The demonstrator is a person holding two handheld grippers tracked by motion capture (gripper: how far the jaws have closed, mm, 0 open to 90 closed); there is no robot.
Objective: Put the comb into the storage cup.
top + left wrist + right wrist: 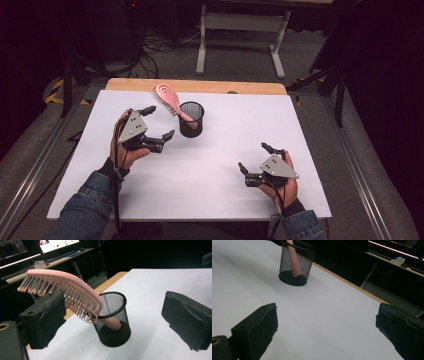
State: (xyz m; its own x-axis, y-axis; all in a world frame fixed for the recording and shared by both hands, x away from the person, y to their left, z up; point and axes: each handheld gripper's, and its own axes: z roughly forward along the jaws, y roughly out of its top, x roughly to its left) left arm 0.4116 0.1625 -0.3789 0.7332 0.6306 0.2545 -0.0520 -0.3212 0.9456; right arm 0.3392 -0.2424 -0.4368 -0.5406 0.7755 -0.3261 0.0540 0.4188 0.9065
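The pink hairbrush (169, 100) is stood handle-down in the black mesh cup (192, 120), apparently leaning on its rim, while the left gripper (159, 122) beside it and the right gripper (255, 159) are held spread and empty.

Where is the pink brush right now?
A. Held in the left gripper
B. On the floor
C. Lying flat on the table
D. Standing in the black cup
D: the brush stands with its handle down inside the mesh cup, its bristle head leaning out over the rim, while the left gripper is open beside it and holds nothing.
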